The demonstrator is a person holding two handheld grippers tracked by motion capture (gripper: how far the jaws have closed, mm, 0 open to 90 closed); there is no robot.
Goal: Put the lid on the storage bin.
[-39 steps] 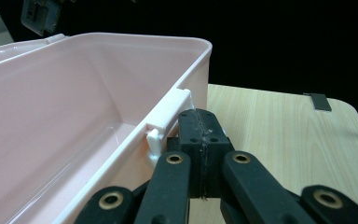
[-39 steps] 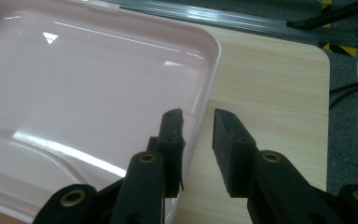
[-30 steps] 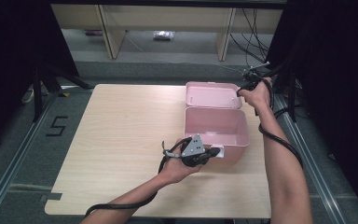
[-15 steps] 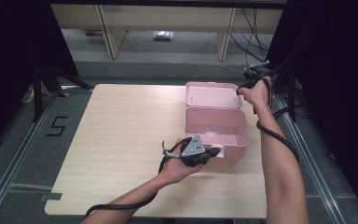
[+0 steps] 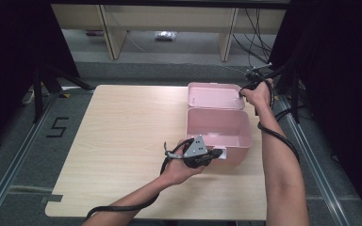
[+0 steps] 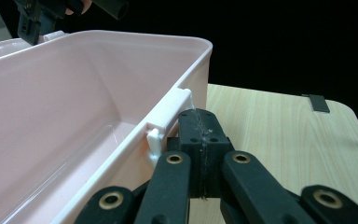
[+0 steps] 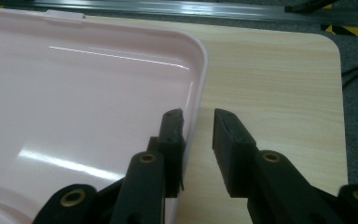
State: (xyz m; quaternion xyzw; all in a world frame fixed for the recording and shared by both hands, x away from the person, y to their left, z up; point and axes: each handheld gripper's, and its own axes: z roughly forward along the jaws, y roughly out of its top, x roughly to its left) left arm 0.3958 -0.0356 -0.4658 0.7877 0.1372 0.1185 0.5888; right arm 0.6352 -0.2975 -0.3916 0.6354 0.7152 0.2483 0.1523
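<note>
Pale wood-grain surface point(image 5: 122, 155) carries an open pink plastic box point(image 5: 219, 129) by its right edge; the left hand-held gripper point(image 6: 200, 140), jaws together, rests at the box's near-wall latch; the right hand-held gripper point(image 7: 198, 135), jaws apart, straddles the rim of the laid-back pink lid point(image 7: 74, 84), nearer it.

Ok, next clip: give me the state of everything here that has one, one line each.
pink box: open, empty, upright on the table.
lid: swung back behind the box, lying open.
white latch: undone, on the box's front rim.
left gripper: fingers shut, tips pressed against the front wall by the latch.
right gripper: fingers apart, straddling the lid's edge, just been closing, not pressing yet.
</note>
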